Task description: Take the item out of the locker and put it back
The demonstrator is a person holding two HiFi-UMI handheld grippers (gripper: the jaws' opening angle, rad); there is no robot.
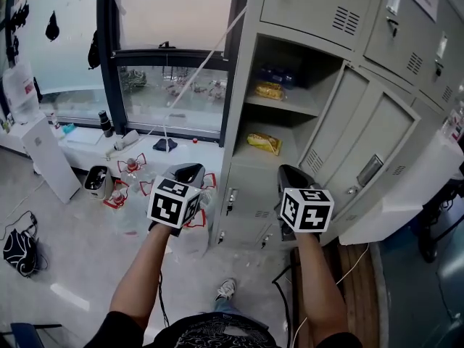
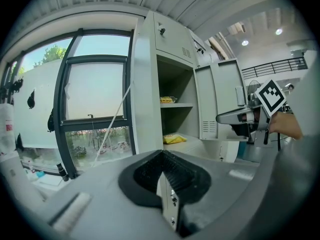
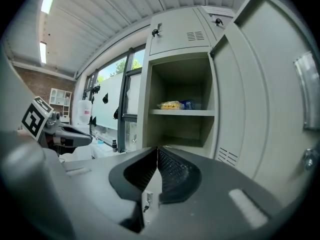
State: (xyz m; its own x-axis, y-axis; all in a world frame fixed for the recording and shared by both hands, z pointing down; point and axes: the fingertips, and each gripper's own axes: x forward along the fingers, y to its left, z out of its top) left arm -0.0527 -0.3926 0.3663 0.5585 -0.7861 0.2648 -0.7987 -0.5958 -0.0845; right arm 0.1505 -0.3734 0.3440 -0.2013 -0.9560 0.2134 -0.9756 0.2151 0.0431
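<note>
The grey locker (image 1: 239, 114) stands open in front of me. A yellow packet (image 1: 270, 90) lies on its upper shelf with a blue packet (image 1: 283, 72) behind it, and a second yellow packet (image 1: 264, 143) lies on the lower shelf. My left gripper (image 1: 190, 168) is shut and empty, held short of the locker's left edge. My right gripper (image 1: 288, 170) is also shut and empty, below the lower shelf's front. The left gripper view has the closed jaw tips (image 2: 161, 156) low, both yellow packets (image 2: 168, 99) (image 2: 174, 139) beyond. In the right gripper view, the upper packet (image 3: 171, 105) sits above the tips (image 3: 157, 151).
The locker's door (image 1: 362, 143) swings out to the right, beside my right gripper. Closed lockers fill the wall above and right. A window (image 1: 174, 93) and a cluttered low white ledge (image 1: 145, 151) are at left. A white unit (image 1: 51, 158), cables and a black bag (image 1: 20, 252) lie on the floor.
</note>
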